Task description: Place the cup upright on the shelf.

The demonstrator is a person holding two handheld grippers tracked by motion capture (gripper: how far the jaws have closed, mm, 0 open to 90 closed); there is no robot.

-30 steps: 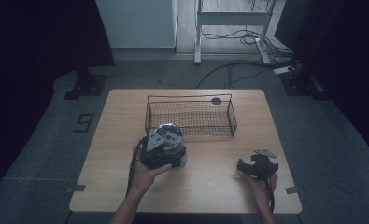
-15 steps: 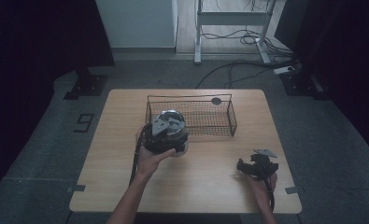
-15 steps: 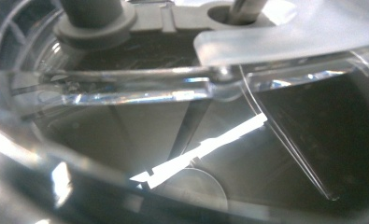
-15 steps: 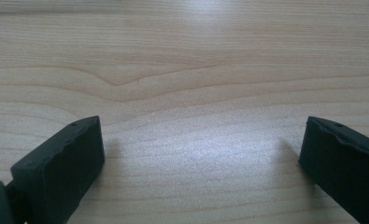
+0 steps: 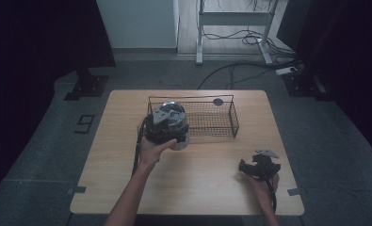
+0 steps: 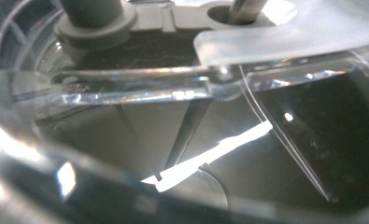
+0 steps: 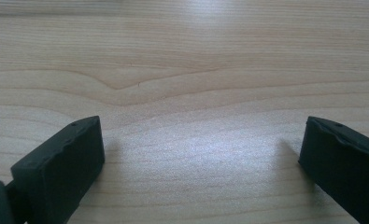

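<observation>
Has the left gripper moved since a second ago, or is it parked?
Yes. In the high view the left gripper has moved away from the person toward the wire basket and now overlaps its near-left corner.

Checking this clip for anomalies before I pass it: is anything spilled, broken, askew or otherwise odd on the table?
Nothing stands out. The wire basket sits square and upright on the table. The left gripper carries a clear container at the basket's left end; no spill or crack shows. The right gripper rests open above bare wood.
</observation>
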